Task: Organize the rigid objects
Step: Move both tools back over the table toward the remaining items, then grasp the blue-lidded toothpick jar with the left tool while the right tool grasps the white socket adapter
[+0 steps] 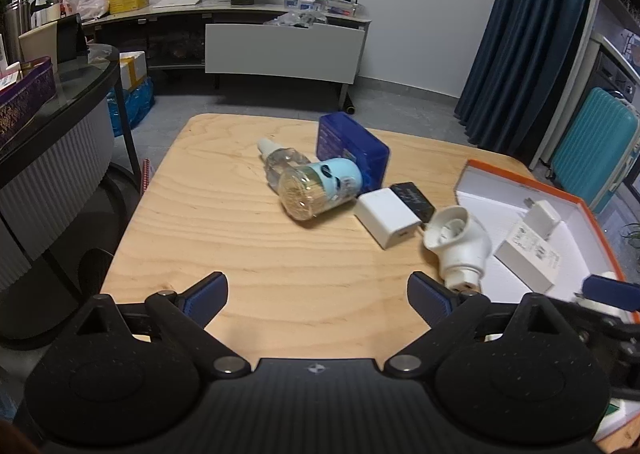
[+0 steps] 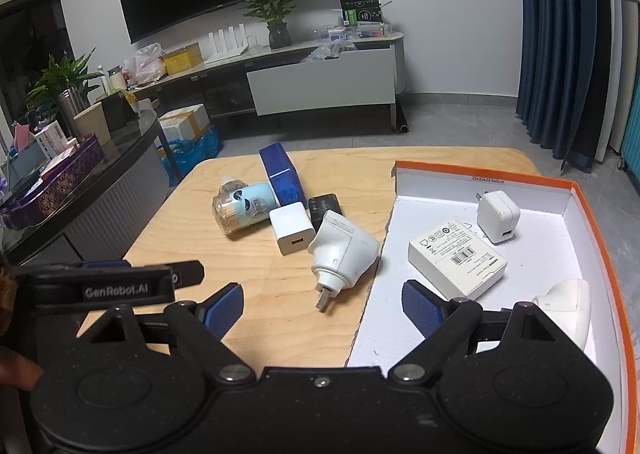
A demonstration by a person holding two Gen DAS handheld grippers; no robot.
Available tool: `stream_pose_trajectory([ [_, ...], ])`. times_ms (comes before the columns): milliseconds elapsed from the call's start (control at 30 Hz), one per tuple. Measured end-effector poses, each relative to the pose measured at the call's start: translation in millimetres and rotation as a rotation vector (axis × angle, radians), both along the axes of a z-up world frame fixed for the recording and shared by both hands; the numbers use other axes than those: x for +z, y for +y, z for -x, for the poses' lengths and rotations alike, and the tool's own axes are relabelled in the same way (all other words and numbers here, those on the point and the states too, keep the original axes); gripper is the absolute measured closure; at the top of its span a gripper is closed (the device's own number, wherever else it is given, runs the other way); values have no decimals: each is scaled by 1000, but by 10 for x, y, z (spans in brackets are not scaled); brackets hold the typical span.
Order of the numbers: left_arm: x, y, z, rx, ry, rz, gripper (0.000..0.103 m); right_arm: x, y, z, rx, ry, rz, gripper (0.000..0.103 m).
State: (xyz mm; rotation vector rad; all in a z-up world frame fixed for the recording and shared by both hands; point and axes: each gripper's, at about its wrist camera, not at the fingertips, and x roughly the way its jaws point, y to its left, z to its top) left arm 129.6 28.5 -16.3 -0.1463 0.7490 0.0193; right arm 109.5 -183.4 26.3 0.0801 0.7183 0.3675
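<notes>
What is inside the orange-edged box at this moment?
Inside the orange-edged box lie a flat white labelled adapter, a small white USB charger and a white rounded item. The right gripper covers the near part.

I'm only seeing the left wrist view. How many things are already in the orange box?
Observer: Three. Besides the charger and the flat pack, a rounded white piece lies in the near part of the box.
Operator: Which way do the white plug's prongs point?
Observer: The plug lies on the table, just outside the box, with its prongs pointing toward the right gripper.
Operator: Is that gripper holding anything?
Observer: No, it's open and empty.
</notes>
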Motion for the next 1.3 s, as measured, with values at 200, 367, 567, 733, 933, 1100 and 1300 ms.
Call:
stream_pose_trajectory([
  [200,-59,118,-251,3,-13,-27,0,-50,11,-53,2,10,0,1],
  [367,-131,171,-537,-45,-46,-94,0,-96,18,-106,2,19,2,1],
  [567,-196,182,-869,-102,-65,-142,1,-170,8,-183,-3,35,-3,2],
  [733,-295,108,-1026,-213,-74,-184,8,-218,-11,-250,-7,45,-7,2],
  [933,-358,38,-1048,-293,-106,-214,30,-280,-27,-317,-14,59,-13,2],
  [1100,-358,3,-989,-328,-114,-200,37,-314,-27,-364,-17,68,-15,2],
  [1300,-402,14,-1043,-330,-96,-174,35,-328,3,-430,-16,75,-11,2],
])
